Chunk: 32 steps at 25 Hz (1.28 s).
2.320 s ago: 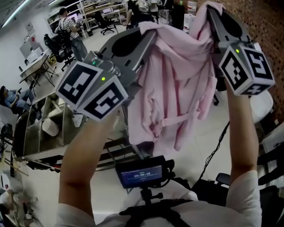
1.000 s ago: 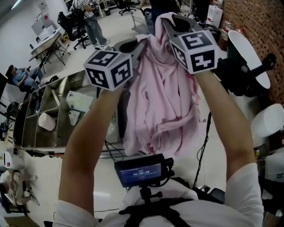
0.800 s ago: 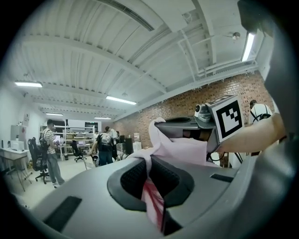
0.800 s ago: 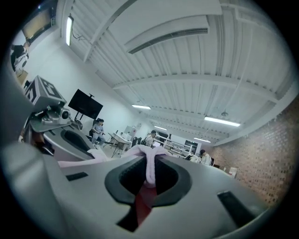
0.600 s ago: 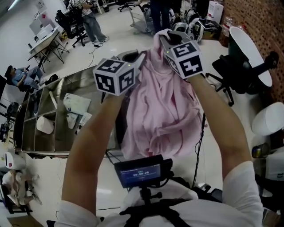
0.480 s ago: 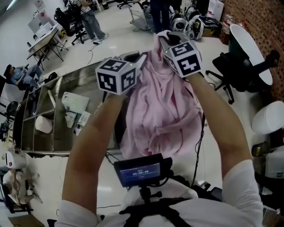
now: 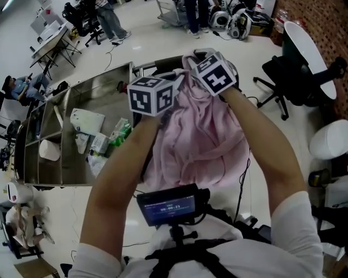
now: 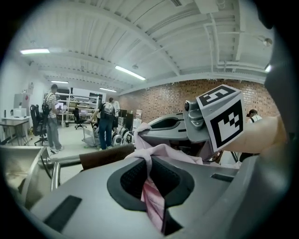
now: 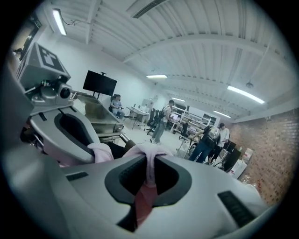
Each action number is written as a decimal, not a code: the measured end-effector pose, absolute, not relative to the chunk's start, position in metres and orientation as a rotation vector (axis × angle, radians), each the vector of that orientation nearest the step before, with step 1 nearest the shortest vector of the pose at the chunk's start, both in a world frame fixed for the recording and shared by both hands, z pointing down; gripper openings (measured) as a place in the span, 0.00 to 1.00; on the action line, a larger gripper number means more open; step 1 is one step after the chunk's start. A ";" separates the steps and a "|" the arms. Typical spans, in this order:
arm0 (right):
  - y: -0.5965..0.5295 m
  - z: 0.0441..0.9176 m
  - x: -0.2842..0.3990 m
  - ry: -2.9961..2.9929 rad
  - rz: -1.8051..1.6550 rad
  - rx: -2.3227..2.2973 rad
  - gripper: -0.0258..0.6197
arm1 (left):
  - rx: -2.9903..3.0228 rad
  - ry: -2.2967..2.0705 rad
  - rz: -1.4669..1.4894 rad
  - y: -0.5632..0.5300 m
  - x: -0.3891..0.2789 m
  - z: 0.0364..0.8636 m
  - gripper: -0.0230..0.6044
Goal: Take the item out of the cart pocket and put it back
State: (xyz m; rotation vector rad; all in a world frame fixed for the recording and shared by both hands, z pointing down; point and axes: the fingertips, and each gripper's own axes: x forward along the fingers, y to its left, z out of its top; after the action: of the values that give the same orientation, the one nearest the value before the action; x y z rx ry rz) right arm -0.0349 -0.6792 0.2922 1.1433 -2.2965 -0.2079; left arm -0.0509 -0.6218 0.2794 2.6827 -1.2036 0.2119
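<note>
A pink garment (image 7: pixel 201 136) hangs in folds from both grippers over the handle end of the steel cart (image 7: pixel 103 89). My left gripper (image 7: pixel 176 80) is shut on one top edge of it, and pink cloth (image 8: pixel 152 198) is bunched between its jaws in the left gripper view. My right gripper (image 7: pixel 191 58) is shut on the other top edge, close beside the left, with cloth (image 9: pixel 148 175) pinched between its jaws. A dark strip (image 7: pixel 148 155) shows at the cart's end behind the garment; whether it is the pocket I cannot tell.
The cart's compartments hold a white bag (image 7: pixel 81 119), green packets (image 7: pixel 118 134) and a white roll (image 7: pixel 48 150). A black office chair (image 7: pixel 293 73) and a white round table (image 7: pixel 302 40) stand at the right. People (image 7: pixel 109 16) stand at the back.
Both grippers have come down and forward with the pink garment, towards the cart's handle end, and stand closer together. Both grips stay shut.
</note>
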 end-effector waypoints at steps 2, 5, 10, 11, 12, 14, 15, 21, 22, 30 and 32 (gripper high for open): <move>-0.679 0.309 -0.037 -2.282 -0.178 1.107 0.07 | 2.644 -1.186 0.225 -0.623 -0.051 0.295 0.04; -0.676 0.337 -0.038 -2.251 -0.104 1.051 0.07 | 2.578 -1.172 0.254 -0.623 -0.051 0.318 0.04; -0.660 0.360 -0.061 -2.217 -0.124 0.889 0.08 | 2.436 -1.135 0.304 -0.621 -0.046 0.356 0.05; -0.655 0.362 -0.068 -2.218 -0.142 0.846 0.08 | 2.408 -1.128 0.308 -0.620 -0.046 0.361 0.06; -0.651 0.366 -0.072 -2.205 -0.158 0.819 0.08 | 2.383 -1.120 0.310 -0.618 -0.046 0.366 0.07; -0.648 0.373 -0.072 -2.161 -0.182 0.802 0.08 | 2.343 -1.110 0.321 -0.616 -0.047 0.377 0.10; -0.647 0.375 -0.071 -2.140 -0.185 0.805 0.08 | 2.328 -1.109 0.330 -0.615 -0.046 0.381 0.13; -0.642 0.388 -0.071 -2.094 -0.156 0.801 0.08 | 2.245 -1.131 0.304 -0.612 -0.049 0.392 0.16; -0.641 0.389 -0.071 -2.088 -0.147 0.800 0.08 | 2.234 -1.132 0.298 -0.611 -0.050 0.393 0.16; -0.632 0.404 -0.079 -2.084 -0.102 0.758 0.08 | 2.183 -1.158 0.252 -0.605 -0.057 0.393 0.26; -0.631 0.402 -0.080 -2.091 -0.108 0.760 0.08 | 2.175 -1.171 0.239 -0.603 -0.060 0.392 0.28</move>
State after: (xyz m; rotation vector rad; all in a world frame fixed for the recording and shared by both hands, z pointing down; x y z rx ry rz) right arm -0.0796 -0.6311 0.4022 0.7602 -2.0908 -0.1084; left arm -0.0595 -0.6032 0.3922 2.1749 -1.1714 0.2386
